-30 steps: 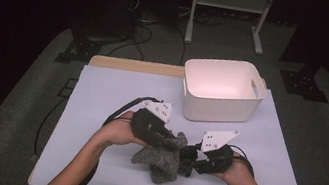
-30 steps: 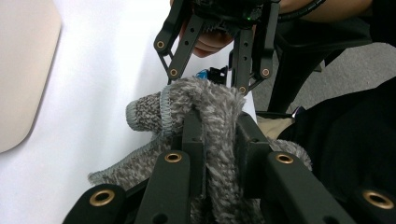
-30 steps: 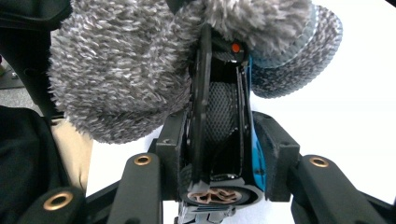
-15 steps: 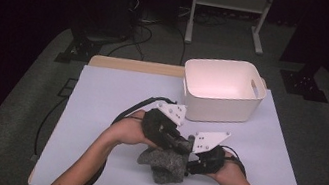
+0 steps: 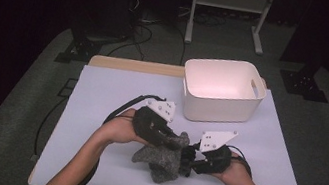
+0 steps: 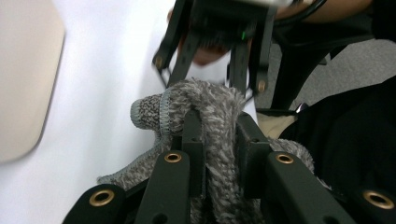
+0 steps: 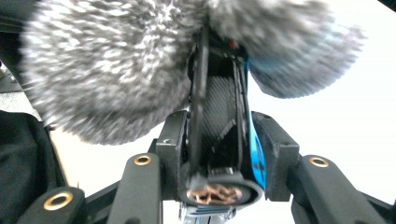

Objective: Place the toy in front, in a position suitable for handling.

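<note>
Left gripper [image 5: 175,142]: pinching a fold of the fuzzy grey sock [image 5: 161,159] between both jaws, cloth bulging above them in the left gripper view [image 6: 212,140].
Right gripper [image 5: 188,158]: clamping on a flat black tool with a blue edge [image 7: 223,116]; tool kind not telling. Tool tip disappearing under the sock fuzz [image 7: 116,70].
Sock: lying on the near middle of the white table [image 5: 111,94], between the two grippers, touching both.
White bin [image 5: 221,88]: sitting at the far right of the table, well apart from the sock.
Hands: gripping both tools from the near edge.
</note>
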The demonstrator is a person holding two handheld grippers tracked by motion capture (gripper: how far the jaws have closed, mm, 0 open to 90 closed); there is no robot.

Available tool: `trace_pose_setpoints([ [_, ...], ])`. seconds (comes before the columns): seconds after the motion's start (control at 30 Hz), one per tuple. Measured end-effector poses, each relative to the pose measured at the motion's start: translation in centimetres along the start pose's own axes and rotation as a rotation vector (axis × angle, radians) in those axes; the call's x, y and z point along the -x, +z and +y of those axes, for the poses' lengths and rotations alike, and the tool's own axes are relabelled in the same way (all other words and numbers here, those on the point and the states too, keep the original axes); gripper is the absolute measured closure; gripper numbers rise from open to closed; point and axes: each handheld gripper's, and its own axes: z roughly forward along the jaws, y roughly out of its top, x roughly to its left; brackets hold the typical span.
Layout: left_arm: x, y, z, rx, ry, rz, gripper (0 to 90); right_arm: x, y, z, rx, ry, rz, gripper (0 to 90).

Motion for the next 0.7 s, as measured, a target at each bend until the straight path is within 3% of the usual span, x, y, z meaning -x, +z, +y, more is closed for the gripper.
trace_pose_setpoints([
  [0.07, -0.1, 0.4, -0.8, 0.003, -0.017, -0.013, 77.1, 0.2, -0.4, -0.2, -0.008, 0.011, 0.000, 57.5],
  [0.3, -0.1, 1.1, -0.7, 0.028, -0.015, -0.028, 77.1, 0.0, -0.8, 0.0, -0.039, 0.006, -0.006, 57.3],
  [0.5, -0.1, 1.6, -0.4, 0.019, -0.008, -0.031, 77.1, -0.3, -1.1, 0.2, -0.075, -0.020, -0.027, 56.3],
  [0.6, -0.1, 2.0, -0.4, 0.024, -0.013, -0.038, 76.9, -0.6, -1.8, 0.4, -0.089, -0.036, -0.038, 60.5],
  [0.7, -0.1, 3.1, -0.2, 0.011, -0.005, -0.049, 76.9, -0.9, -2.5, 0.4, -0.135, -0.061, -0.048, 60.9],
])
